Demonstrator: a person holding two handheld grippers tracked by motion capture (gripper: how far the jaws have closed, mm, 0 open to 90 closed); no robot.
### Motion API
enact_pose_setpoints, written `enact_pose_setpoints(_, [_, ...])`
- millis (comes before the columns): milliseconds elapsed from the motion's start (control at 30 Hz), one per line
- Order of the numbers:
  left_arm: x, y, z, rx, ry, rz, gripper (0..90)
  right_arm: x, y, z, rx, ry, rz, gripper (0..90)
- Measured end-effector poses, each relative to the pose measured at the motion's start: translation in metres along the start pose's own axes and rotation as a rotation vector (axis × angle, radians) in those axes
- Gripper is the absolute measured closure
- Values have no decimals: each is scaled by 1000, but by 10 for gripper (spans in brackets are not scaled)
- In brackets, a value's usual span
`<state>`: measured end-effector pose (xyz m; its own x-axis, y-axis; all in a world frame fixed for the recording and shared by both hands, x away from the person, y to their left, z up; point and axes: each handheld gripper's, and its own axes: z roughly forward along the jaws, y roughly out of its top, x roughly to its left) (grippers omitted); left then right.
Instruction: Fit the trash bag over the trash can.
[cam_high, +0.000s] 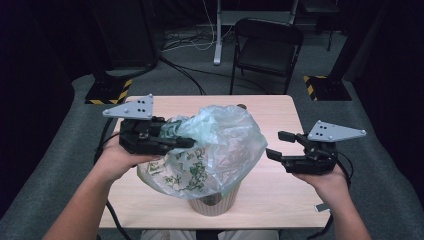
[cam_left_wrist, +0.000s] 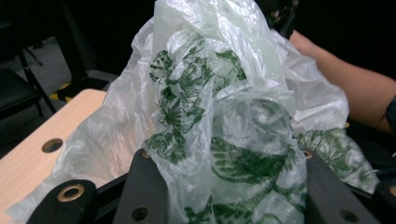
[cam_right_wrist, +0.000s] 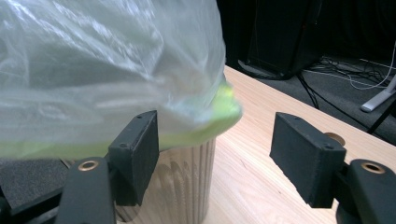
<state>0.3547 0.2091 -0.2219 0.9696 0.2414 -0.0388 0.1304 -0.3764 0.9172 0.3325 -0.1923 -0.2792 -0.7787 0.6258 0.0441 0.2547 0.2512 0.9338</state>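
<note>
Between the black jaws of the left hand-held gripper (cam_high: 187, 142) sits a bunched fold of the plastic bag (cam_high: 215, 145), and the jaws are clamped on it: the left gripper view has the crumpled film, printed with green leaves, rising straight from between the two pads (cam_left_wrist: 144, 186). The gripper lies roughly level at the left of the worktop (cam_high: 280, 115), pointing right into the bag, with its grey three-cornered plate (cam_high: 131, 108) on top and the person's left hand (cam_high: 117, 157) beneath it.

The bag is thin, pale green and see-through, puffed up in the middle of the worktop. It drapes over the mouth of a ribbed, light-coloured bin (cam_high: 215, 202) that stands near the near edge; in the right gripper view the film hangs over the rim and the fluted wall of the bin (cam_right_wrist: 182, 182) shows below it.

To the right of the bag, the right hand-held gripper (cam_high: 281, 145) points left toward it, held in the person's right hand (cam_high: 327, 182). Its jaws stand apart with nothing between them: in its own view the left pad (cam_right_wrist: 135, 156) is just in front of the bin's wall and the bag's hanging edge, whether touching I cannot tell, while the other pad is well clear over bare wood.

Beyond the far edge of the worktop, a dark folding chair (cam_high: 267, 50) stands on the grey floor, with cables (cam_high: 190, 42) trailing to its left.
</note>
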Motion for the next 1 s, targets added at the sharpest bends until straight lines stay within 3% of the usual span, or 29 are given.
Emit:
enact_pose_setpoints(233, [15,-19,18,85,57,-22,642,0,-2,0,-5,7,3,311])
enact_pose_setpoints(400, [21,-29,22,103,64,-43,634,3,-3,9,-4,41,1,312])
enact_pose_setpoints(700, [23,-38,23,104,63,-59,578,6,-8,39,22,108,23,344])
enact_pose_setpoints(800, [25,-39,23,96,57,-66,526,10,-8,45,26,130,9,418])
enact_pose_setpoints(1000, [27,-43,22,72,71,-81,402,13,-9,49,43,102,-24,649])
